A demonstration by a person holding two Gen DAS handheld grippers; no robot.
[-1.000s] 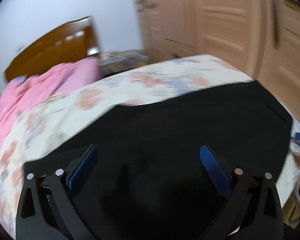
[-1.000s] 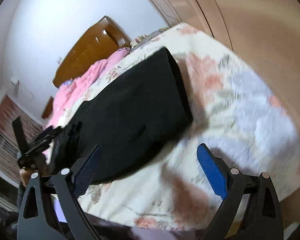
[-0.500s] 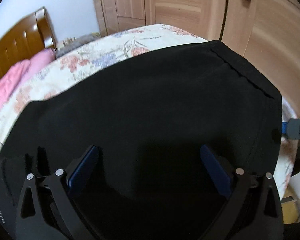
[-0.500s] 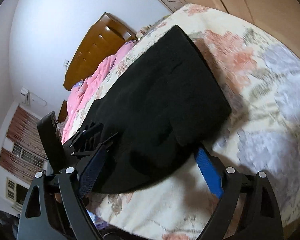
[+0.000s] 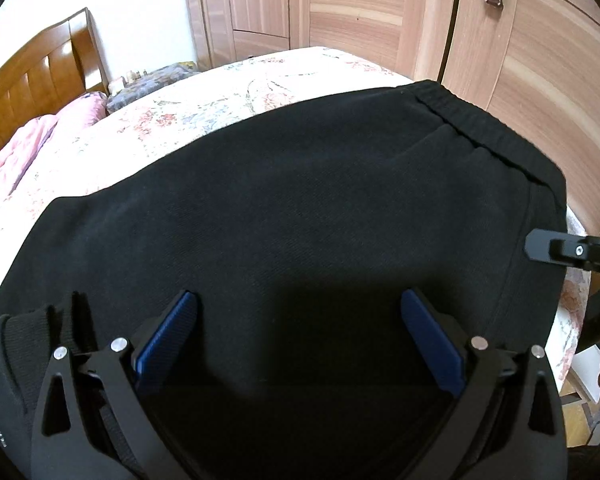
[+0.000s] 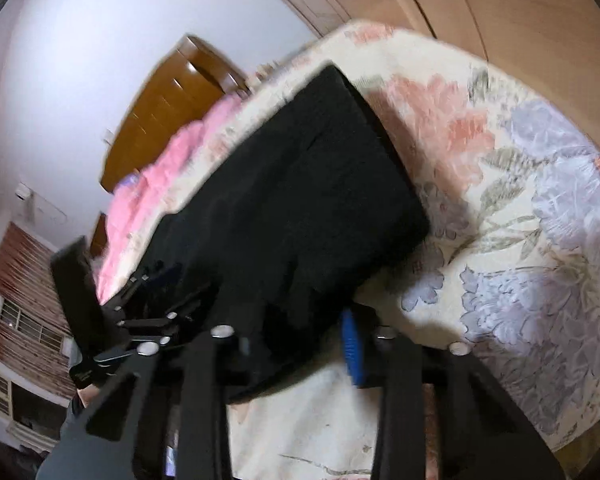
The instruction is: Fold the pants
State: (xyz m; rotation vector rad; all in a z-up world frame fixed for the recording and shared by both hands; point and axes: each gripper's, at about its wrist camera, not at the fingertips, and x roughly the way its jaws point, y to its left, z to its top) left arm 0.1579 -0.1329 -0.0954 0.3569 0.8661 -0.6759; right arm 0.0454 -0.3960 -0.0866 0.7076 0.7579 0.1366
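Left gripper (image 5: 298, 334) released, fingers spread wide over the near part of the black pants (image 5: 300, 200). Right gripper (image 6: 288, 344) at the pants' near right corner, fabric between its fingers, but motion blur: cannot tell if clenched. Pants lie flat on the floral bed (image 5: 228, 92), waistband far right; pink blanket (image 5: 28, 148) far left.

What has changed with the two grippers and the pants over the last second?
The right gripper moved in from the bedspread to the near corner of the pants, its jaws narrowing around the edge. The left gripper moved in over the pants, jaws open. The pants lie as before.
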